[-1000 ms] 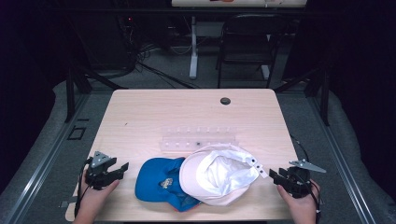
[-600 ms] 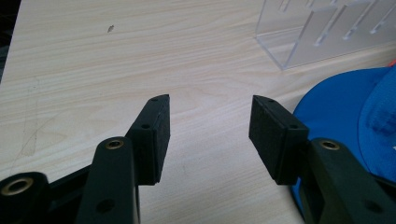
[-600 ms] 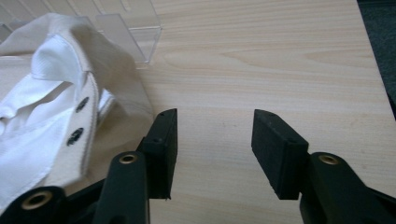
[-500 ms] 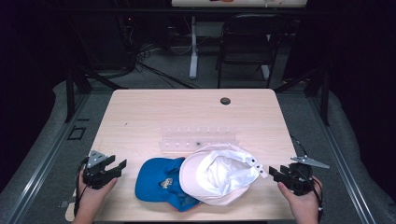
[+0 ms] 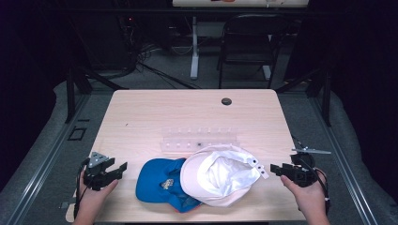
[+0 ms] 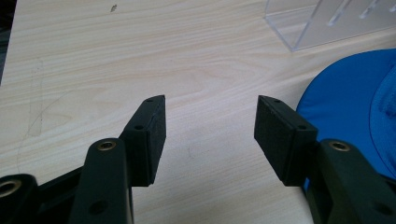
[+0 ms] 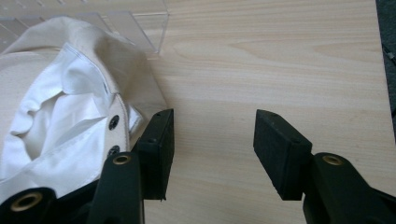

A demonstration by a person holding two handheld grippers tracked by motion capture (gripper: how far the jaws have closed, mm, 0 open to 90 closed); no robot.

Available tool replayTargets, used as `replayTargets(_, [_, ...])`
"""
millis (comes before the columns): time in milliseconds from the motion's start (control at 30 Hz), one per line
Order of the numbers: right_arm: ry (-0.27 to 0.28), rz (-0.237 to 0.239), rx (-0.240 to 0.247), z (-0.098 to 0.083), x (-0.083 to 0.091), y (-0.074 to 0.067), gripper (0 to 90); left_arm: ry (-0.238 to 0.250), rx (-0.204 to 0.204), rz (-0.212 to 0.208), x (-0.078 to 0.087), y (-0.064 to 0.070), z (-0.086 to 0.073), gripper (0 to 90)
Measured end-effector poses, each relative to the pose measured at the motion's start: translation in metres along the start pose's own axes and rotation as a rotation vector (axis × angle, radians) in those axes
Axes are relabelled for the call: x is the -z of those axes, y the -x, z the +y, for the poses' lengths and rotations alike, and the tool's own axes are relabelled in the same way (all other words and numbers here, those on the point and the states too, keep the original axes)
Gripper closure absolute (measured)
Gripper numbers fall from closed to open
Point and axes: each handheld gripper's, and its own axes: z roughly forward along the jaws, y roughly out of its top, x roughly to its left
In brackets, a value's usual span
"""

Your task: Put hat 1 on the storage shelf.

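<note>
Near the table's (image 5: 141, 117) front edge lie two caps, touching. The white cap (image 5: 220, 176) sits upside down, its pale lining crumpled and open to view, its strap with two dark snaps (image 7: 113, 136) pointing toward the right gripper (image 5: 277, 169). It overlaps the blue cap (image 5: 157, 183), which lies right way up to its left, a small badge on the front. Just behind both stands a clear rack (image 5: 199, 139).

Much of the blue cap is covered by the white one, and the badge is too small to read. From the left gripper view the blue cap (image 6: 345, 98) is cut off at the right edge, and the rack (image 6: 327, 21) by the top edge. The rack's glassy walls are hard to trace in the high view.

The left gripper (image 5: 117, 169) rests at the front left, jaws spread with bare wood between them; the blue cap lies just beside its right-hand jaw, apart from it. The right gripper's jaws have just been opening and stand wide, nothing between them; in its own view the white cap's (image 7: 60, 107) strap end sits just beside the left-hand jaw, outside the gap.
</note>
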Motion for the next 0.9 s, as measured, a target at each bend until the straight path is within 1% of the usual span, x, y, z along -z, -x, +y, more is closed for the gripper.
replayTargets(67, [-0.009,0.006,-0.004,0.002,0.002,0.000,48.5,-0.001,0.000,0.000,0.000,0.000,0.000,44.1])
replayTargets(100, [-0.018,0.021,-0.008,0.005,0.004,-0.001,48.6,-0.001,0.000,0.001,0.000,0.000,0.000,44.1])
replayTargets(233, [-0.029,0.026,-0.005,0.010,0.008,-0.002,48.6,-0.002,-0.004,-0.002,0.000,0.001,0.000,44.1])
replayTargets(333, [-0.038,0.053,-0.012,0.017,0.012,-0.004,49.1,-0.010,-0.006,-0.005,-0.001,0.001,-0.001,44.1])
replayTargets(400, [-0.046,0.053,-0.013,0.019,0.014,-0.005,49.5,-0.008,-0.006,-0.004,-0.001,0.001,-0.001,44.1])
replayTargets(467, [-0.069,0.067,-0.007,0.024,0.016,-0.009,50.5,-0.008,-0.005,-0.002,-0.001,0.001,-0.001,44.1])
replayTargets(500, [-0.078,0.066,-0.004,0.026,0.017,-0.011,50.8,-0.009,-0.004,-0.003,-0.001,0.000,-0.001,44.1])
replayTargets(533, [-0.084,0.077,0.000,0.028,0.017,-0.012,50.8,-0.010,-0.005,-0.003,-0.002,0.000,-0.001,44.1])
replayTargets(567, [-0.084,0.077,0.000,0.028,0.017,-0.012,50.8,-0.010,-0.005,-0.003,-0.002,0.000,-0.001,44.1])
replayTargets(633, [-0.111,0.082,0.003,0.033,0.020,-0.015,51.3,-0.012,-0.005,-0.004,-0.002,0.001,-0.001,44.1])
replayTargets(700, [-0.116,0.092,0.002,0.035,0.020,-0.016,51.3,-0.012,-0.004,-0.004,-0.002,0.001,-0.001,44.1])
replayTargets(733, [-0.130,0.100,0.004,0.038,0.020,-0.018,51.3,-0.011,-0.002,-0.005,-0.003,0.001,-0.002,44.1])
replayTargets(767, [-0.131,0.110,0.000,0.039,0.020,-0.019,51.3,-0.015,-0.007,-0.005,-0.003,0.001,-0.002,44.1])
replayTargets(833, [-0.137,0.117,0.003,0.040,0.019,-0.020,51.4,-0.015,-0.005,-0.003,-0.003,0.001,-0.002,44.1])
replayTargets(900, [-0.159,0.135,-0.007,0.040,0.015,-0.021,51.2,-0.014,-0.009,-0.005,-0.003,0.002,-0.002,44.1])
